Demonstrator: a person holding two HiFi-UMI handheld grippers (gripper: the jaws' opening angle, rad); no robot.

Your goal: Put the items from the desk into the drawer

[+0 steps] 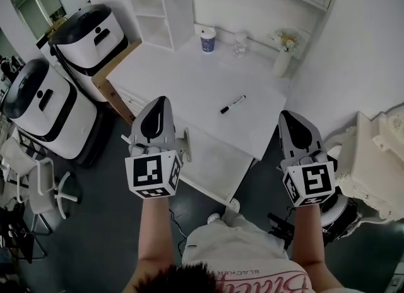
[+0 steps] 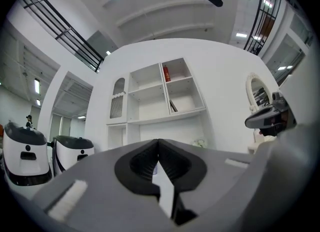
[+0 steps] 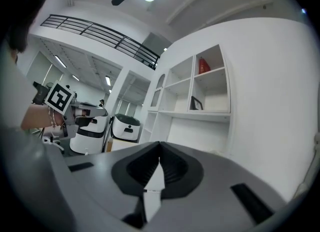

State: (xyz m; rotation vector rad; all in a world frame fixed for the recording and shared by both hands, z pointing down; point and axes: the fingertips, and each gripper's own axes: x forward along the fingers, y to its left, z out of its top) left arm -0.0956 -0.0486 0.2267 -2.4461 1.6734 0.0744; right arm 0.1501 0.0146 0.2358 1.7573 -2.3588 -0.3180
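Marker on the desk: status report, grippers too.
Left gripper shut, empty. Right gripper shut, empty. Marker lies on desk, untouched. Nothing in its way.

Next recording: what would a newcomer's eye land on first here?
The two grippers with their patterned cubes fill the head view's foreground, left gripper and right gripper, both shut on nothing, at the near side of the white desk. A lone black pen lies mid-desk, with a cup and a flower vase toward the back wall. Two big white machines stand at the left.
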